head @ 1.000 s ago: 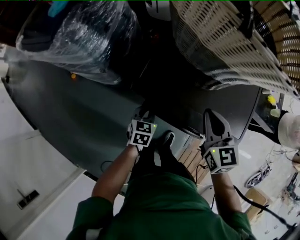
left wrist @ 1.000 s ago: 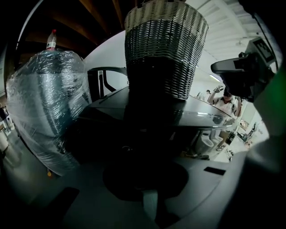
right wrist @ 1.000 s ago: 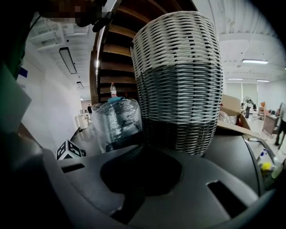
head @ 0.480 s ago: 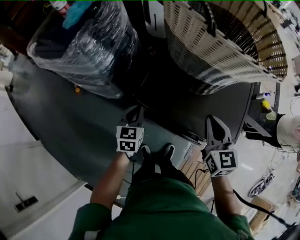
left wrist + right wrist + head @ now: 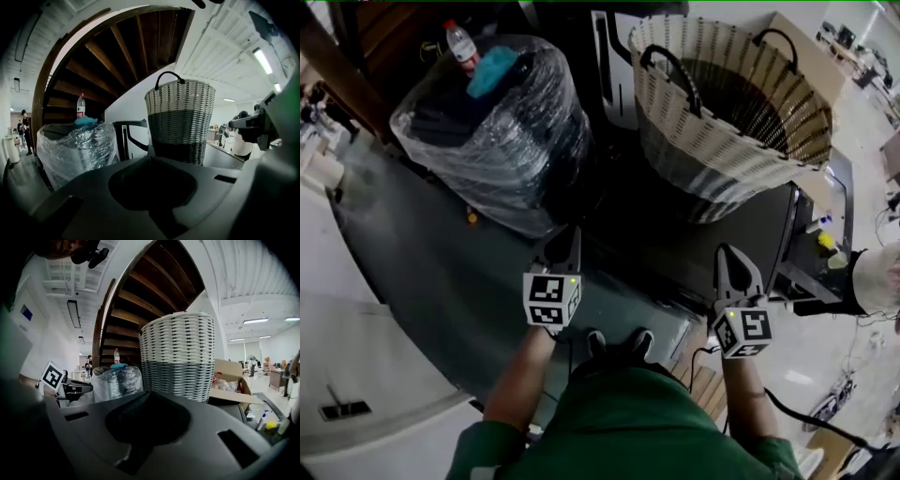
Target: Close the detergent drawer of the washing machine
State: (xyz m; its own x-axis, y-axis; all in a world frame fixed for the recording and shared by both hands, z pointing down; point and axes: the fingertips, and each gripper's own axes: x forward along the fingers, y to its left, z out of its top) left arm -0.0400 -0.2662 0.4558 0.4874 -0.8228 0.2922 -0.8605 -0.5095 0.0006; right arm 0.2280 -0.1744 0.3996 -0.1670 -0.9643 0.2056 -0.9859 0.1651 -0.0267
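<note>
I see a dark machine top (image 5: 670,239) with a woven basket (image 5: 731,112) standing on it; no detergent drawer can be made out in any view. My left gripper (image 5: 567,240) hovers shut at the top's near left edge, holding nothing. My right gripper (image 5: 729,260) hovers shut near the front right edge, also holding nothing. In the left gripper view the shut jaws point toward the basket (image 5: 180,122), and the right gripper (image 5: 253,126) shows at the right edge. In the right gripper view the basket (image 5: 178,357) rises just beyond the shut jaws.
A plastic-wrapped bundle (image 5: 487,131) with a bottle (image 5: 461,42) on it stands left of the basket. A cardboard box (image 5: 234,385) sits to the right. A dark wooden staircase (image 5: 122,61) rises behind. The person's shoes (image 5: 619,342) are below, on the floor.
The head view has tilted up, bringing the whole basket and bundle into sight. The left gripper has drifted left and slightly up. Both grippers stay shut.
</note>
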